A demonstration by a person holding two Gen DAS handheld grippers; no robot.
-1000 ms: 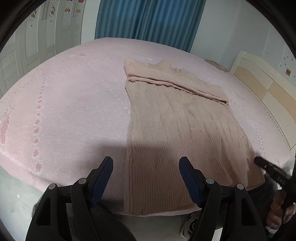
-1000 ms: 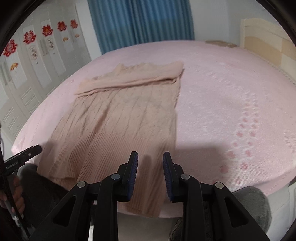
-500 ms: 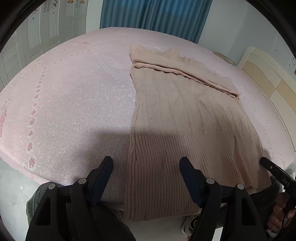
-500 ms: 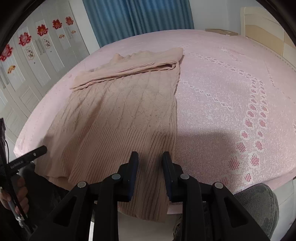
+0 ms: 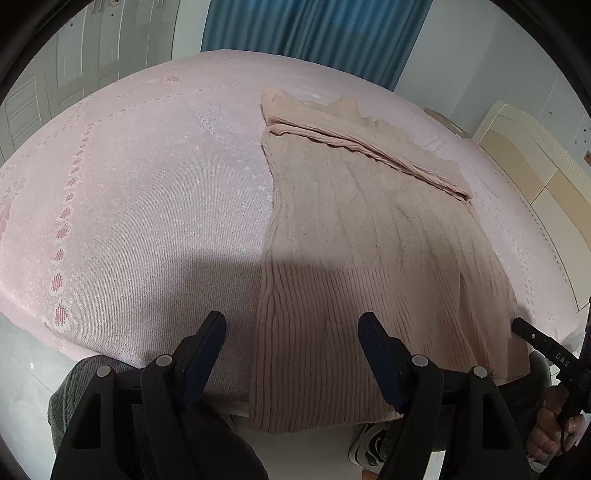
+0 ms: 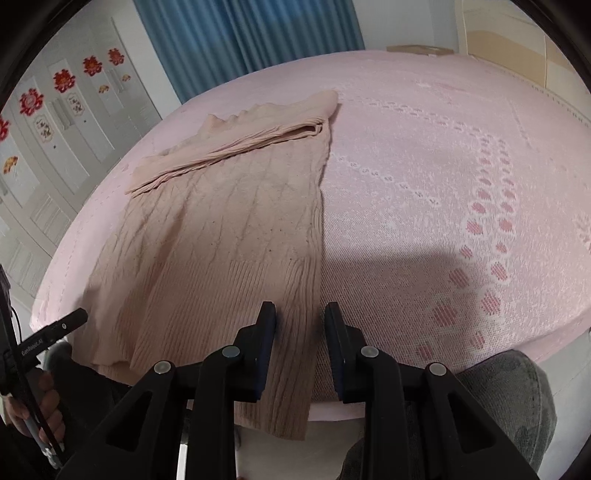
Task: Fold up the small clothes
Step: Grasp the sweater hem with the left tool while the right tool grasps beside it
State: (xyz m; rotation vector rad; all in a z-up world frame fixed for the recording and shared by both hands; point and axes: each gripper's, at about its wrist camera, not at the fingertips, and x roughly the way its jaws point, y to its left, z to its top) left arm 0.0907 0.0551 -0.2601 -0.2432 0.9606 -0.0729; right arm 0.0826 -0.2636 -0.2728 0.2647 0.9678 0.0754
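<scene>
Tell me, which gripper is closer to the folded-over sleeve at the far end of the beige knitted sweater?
Neither clearly. Both the left gripper and the right gripper hover open over the ribbed hem, at the opposite end of the beige knitted sweater from the folded-over sleeve.

A: Which items are only partly visible in the left wrist view?

B: The sweater (image 5: 354,258) hem drops over the bed (image 5: 129,192) edge, and the right finger of the left gripper (image 5: 291,354) covers part of it. The shoe (image 5: 365,443) below is mostly blocked by the gripper body. The right gripper (image 5: 543,347) is cut off at the frame edge; its jaws cannot be assessed there.

A: And the right wrist view?

B: The sleeves folded across the sweater's top hide the fabric beneath. The wardrobe (image 6: 55,122) door decorations are too small to read. The headboard (image 6: 517,29) is cropped by the lens rim.
</scene>
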